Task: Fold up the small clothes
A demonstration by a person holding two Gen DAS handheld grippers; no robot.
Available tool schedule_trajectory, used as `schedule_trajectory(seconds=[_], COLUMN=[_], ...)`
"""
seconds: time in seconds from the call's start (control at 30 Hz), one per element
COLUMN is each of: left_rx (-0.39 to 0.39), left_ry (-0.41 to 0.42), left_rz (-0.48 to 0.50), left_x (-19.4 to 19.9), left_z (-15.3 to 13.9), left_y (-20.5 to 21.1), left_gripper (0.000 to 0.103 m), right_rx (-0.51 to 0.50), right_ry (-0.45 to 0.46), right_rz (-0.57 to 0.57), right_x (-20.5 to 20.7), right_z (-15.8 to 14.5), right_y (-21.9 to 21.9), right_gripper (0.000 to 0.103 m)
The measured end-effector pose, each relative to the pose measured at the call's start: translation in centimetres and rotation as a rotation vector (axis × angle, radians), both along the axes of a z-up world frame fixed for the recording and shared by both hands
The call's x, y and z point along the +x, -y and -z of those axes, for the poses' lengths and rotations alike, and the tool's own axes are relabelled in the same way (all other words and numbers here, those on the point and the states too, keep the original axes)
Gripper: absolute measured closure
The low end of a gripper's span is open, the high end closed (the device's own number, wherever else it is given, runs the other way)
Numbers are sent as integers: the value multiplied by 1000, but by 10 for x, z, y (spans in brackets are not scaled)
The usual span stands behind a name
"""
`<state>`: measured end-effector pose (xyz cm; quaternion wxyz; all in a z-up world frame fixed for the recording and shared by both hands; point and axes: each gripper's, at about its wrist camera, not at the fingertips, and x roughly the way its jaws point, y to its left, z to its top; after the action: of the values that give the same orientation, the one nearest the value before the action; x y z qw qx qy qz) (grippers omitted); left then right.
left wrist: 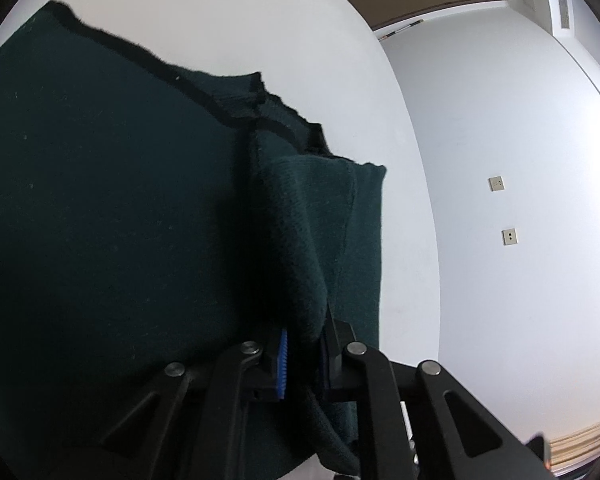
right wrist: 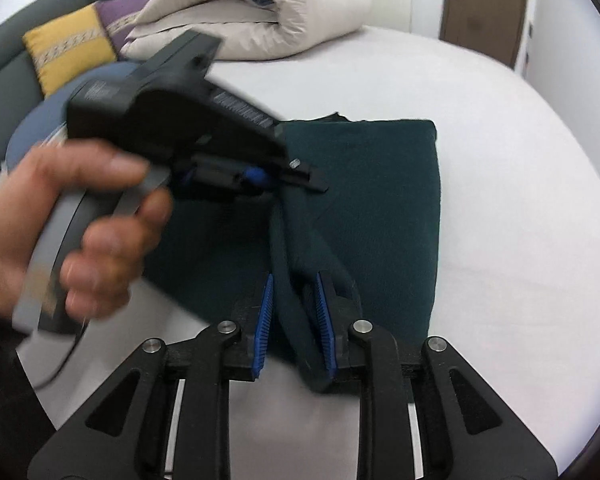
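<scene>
Through the right wrist camera, at the far left we see a hand, blurred, wrapped around the grey handle of the left gripper, whose black body slants down toward the middle of the picture. Behind the hand a yellow cushion and a purple cushion lean against a grey-green backrest, and just to their right a cream duvet lies rolled at the far edge of the white bed. The left gripper's tips meet the near left part of the dark green knitted garment, which lies folded into a rough rectangle on the bed, its right edge straight and flat. At the bottom centre the right gripper has its blue pads standing partly apart; a raised ridge of the garment runs between them, lying against the right-hand pad, and we see no pinch on it. Farther right there is bare sheet, then a brown door at the top corner. Through the left wrist camera the garment fills the left half, black trim along its far edge. The left gripper's blue pads are drawn close together and clamped on a thick fold of the garment. To the right lie the bed's rim and a pale wall with two small plates.
</scene>
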<state>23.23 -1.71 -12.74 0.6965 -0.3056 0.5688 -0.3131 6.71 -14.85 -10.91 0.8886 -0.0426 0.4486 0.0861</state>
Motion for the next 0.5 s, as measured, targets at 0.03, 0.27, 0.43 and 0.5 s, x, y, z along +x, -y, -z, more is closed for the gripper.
schedule_trajectory(seconds=[0.03,0.27,0.43,0.5], left_rx=[1,51,93,108], left_ry=[8,77,113,119], left_rz=[6,50,45,31], left_x=[3,6,15,20], left_z=[-1,-25,-38,-39], left_y=[4,-7,-39,-56], left_gripper=[90,90,90,90], right_rx=[-8,42,289,401], right_ry=[34,107,137,104], right_rz=[-8,-64,-97,-71], right_x=[-11,-48,-62,-61], right_z=[-4,-8,-28,-30], right_y=[-3,-20,-7,9], right_gripper=[74,52,52,52])
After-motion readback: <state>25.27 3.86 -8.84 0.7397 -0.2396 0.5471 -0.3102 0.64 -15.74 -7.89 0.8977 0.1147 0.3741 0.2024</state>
